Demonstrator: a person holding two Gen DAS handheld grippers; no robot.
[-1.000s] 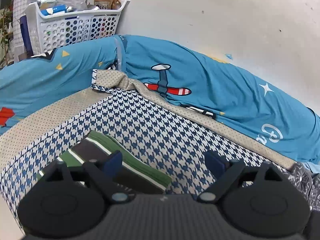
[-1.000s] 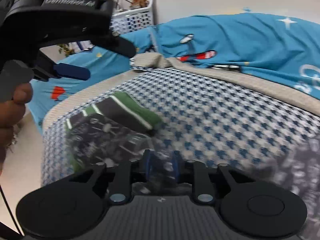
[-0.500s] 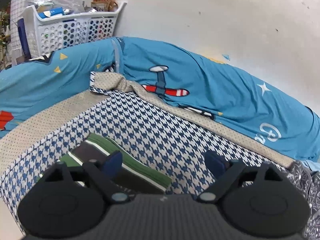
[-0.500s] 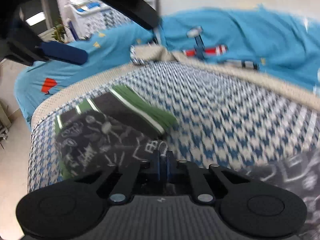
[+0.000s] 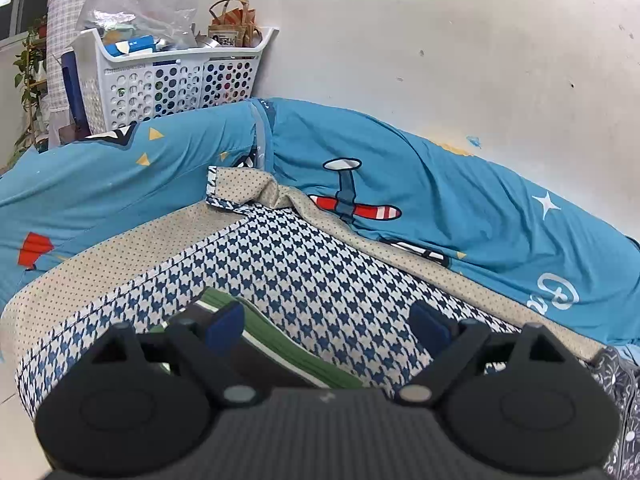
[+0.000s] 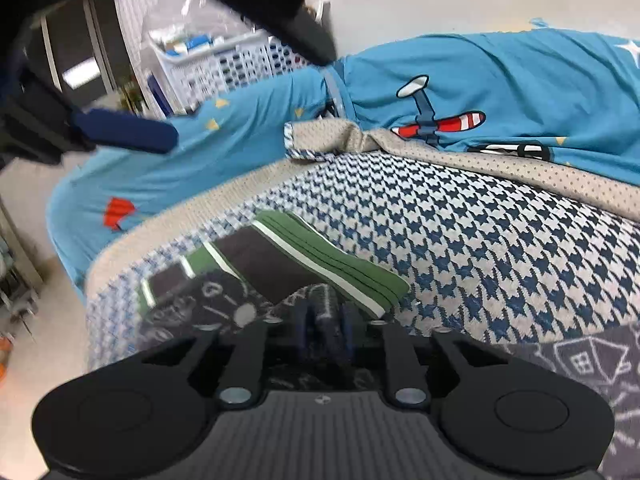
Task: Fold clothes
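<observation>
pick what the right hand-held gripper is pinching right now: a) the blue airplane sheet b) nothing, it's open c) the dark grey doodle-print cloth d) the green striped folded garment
c: in the right wrist view the right hand-held gripper has its fingers closed on a fold of the dark doodle-print cloth, which lies over the green striped garment.

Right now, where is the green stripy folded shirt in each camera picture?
Left wrist: the green shirt lies bottom centre, just past the open left gripper, on the checked cushion.
Right wrist: the shirt sits left of centre, ahead of the right gripper, which is shut on a dark printed garment.
Shared landmark: the red-striped plane on the blue cover.
</observation>
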